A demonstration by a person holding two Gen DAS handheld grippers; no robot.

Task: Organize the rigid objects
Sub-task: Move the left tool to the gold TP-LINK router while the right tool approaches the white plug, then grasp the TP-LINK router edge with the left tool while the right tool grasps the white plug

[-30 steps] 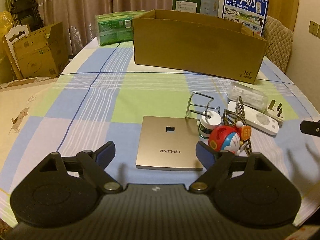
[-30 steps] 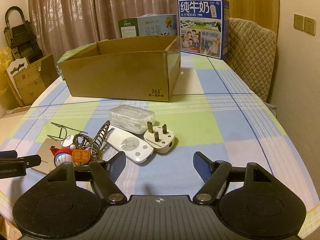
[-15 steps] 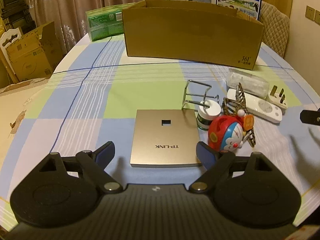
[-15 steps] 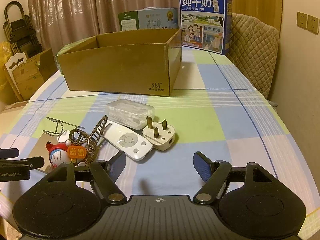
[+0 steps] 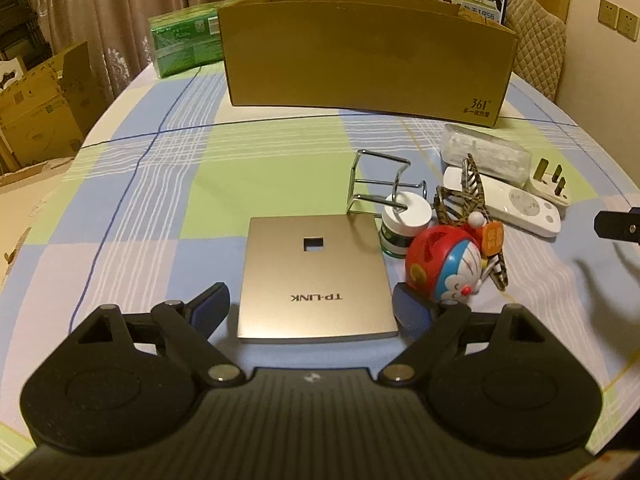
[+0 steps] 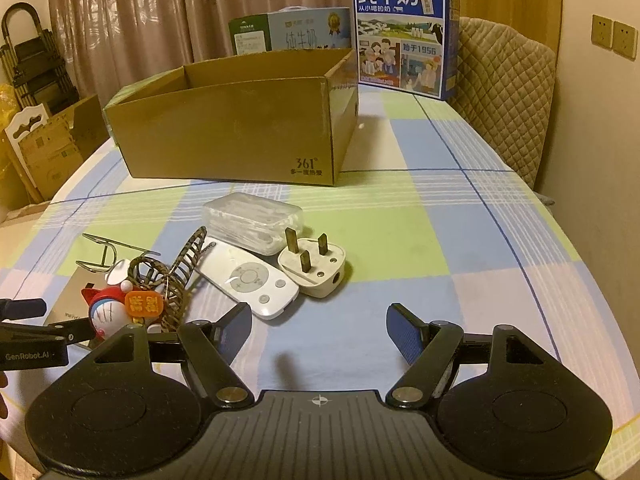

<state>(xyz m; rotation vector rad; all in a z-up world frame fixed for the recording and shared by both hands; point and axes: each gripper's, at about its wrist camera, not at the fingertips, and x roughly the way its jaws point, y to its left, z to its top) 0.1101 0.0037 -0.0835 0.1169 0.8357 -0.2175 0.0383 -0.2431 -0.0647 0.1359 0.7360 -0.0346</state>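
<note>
Gold TP-LINK panel (image 5: 316, 276) flat between the left gripper (image 5: 310, 306) fingers, spread apart, empty. Beside it: Doraemon toy (image 5: 444, 268), white-capped jar (image 5: 402, 228), wire rack (image 5: 378, 182). Right gripper (image 6: 320, 330) spread, empty. Farther: remote (image 6: 250, 280), plug (image 6: 314, 266), cardboard box (image 6: 236, 132).

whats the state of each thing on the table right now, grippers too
cardboard box: open top, upright
flat gold router panel: lying flat, between the open jaws
white remote: lying flat, buttons up
plug: pins pointing up
small white-capped bottle: upright, cap on
left hand-held gripper: open
right hand-held gripper: open, empty
</note>
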